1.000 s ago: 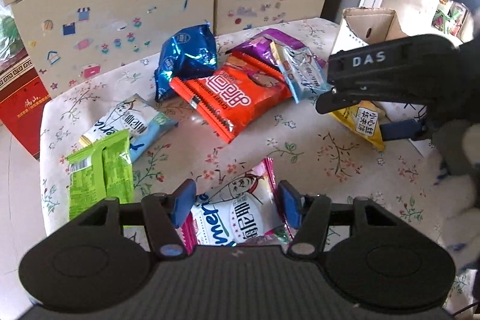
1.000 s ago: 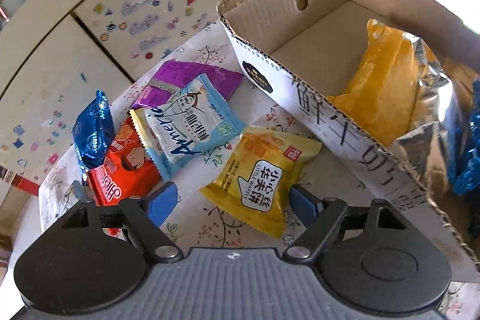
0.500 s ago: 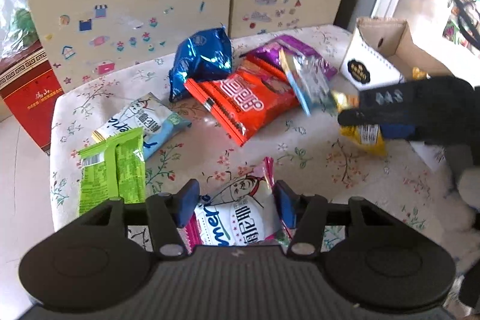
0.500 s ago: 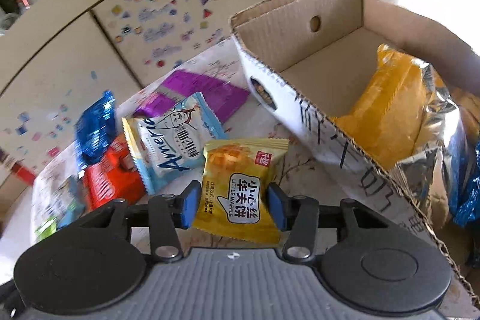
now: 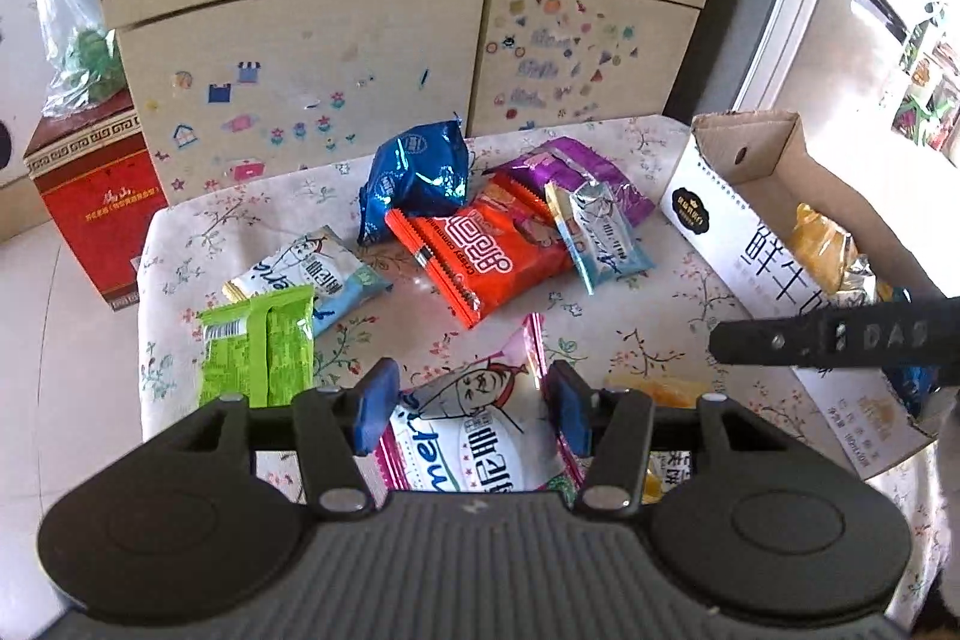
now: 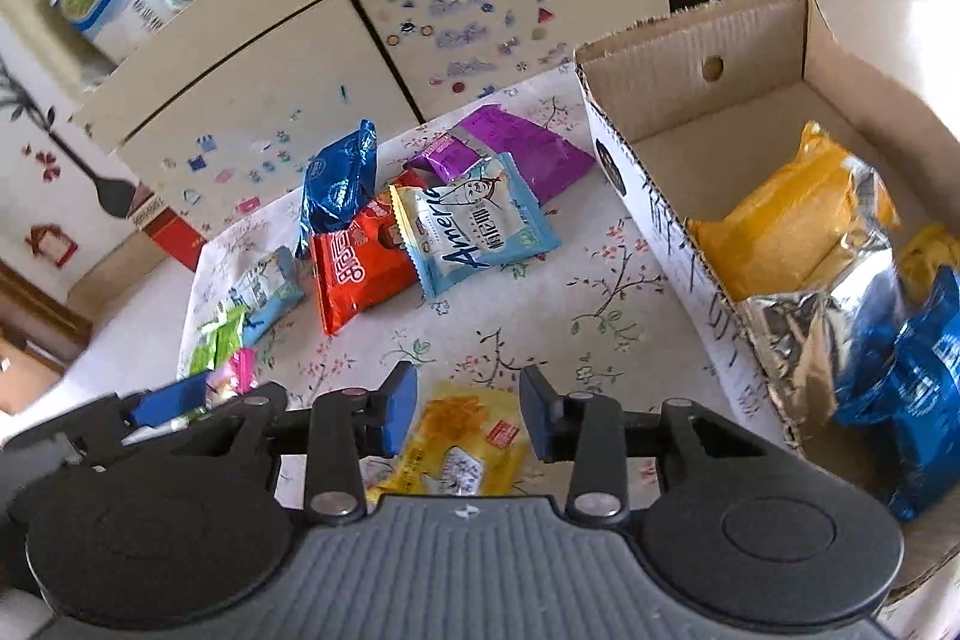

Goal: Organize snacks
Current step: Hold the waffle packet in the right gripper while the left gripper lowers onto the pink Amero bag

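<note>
Left gripper [image 5: 471,409]: jaws apart, either side of a pink-edged packet [image 5: 480,436] at the tabletop's [image 5: 660,304] near edge; contact cannot be told. Right gripper [image 6: 468,412]: jaws apart around a yellow packet [image 6: 462,436], grip unconfirmed. Carton [image 6: 708,58] at the right edge holds yellow, silver and blue bags. Orange packet [image 5: 480,250] and blue bag [image 5: 414,178] lie mid-table; green packet [image 5: 258,340] near the left edge.

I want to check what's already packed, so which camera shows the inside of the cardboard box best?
The right wrist view. It looks down into the cardboard box, showing a yellow pack, a silver bag and a blue bag. The left wrist view mostly shows its printed outer wall, partly behind the right gripper.
</note>
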### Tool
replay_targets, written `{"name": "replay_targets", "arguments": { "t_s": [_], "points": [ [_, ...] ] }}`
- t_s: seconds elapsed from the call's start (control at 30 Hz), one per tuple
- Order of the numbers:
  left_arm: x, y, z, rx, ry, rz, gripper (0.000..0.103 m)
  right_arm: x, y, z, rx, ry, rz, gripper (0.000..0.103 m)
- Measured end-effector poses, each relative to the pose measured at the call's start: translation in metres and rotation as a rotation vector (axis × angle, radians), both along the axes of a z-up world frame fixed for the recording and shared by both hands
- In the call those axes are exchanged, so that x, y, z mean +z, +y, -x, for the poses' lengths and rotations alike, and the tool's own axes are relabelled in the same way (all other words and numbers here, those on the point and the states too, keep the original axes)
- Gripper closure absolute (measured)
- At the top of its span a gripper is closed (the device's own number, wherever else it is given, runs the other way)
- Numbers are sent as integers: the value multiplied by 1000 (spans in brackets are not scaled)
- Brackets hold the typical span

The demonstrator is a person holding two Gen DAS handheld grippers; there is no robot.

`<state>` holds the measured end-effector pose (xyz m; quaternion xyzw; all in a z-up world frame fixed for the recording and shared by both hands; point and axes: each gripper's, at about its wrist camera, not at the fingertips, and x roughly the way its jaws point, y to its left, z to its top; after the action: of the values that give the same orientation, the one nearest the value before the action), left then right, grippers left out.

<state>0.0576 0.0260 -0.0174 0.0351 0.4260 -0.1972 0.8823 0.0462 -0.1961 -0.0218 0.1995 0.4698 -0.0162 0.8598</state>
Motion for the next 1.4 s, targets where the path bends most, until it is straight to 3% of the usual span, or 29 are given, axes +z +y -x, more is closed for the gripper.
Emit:
{"name": "replay_targets", "arguments": {
  "t_s": [0.13,0.3,0.43,0.5,0.6,0.77,1.07,1.27,1.4],
  "points": [
    [-1,-1,2,30,3,-15,49,-14,-14,2,-61,68,-91,52],
    [-4,9,-7,116,51,26,49,-24,-6,-2,-71,99,-80,36],
    [-3,17,-12,168,72,57,49,-37,13,-4,-35,145,-111,35],
    [-1,18,-12,176,61,45,49,-39,25,-4,-10,149,-64,34],
    [-1,17,-11,177,54,31,51,-38,43,-3,34,116,53,35],
    [-1,15,-11,182,48,22,52,-37,59,2,101,71,179,48],
    [-1,13,-12,167,54,36,55,-20,36,0,52,37,108,55],
    [-15,20,-18,174,119,72,38,-21,28,0,24,51,77,55],
    [-27,13,-19,138,125,19,23,-22,29,-1,26,61,46,55]
  ]
}}
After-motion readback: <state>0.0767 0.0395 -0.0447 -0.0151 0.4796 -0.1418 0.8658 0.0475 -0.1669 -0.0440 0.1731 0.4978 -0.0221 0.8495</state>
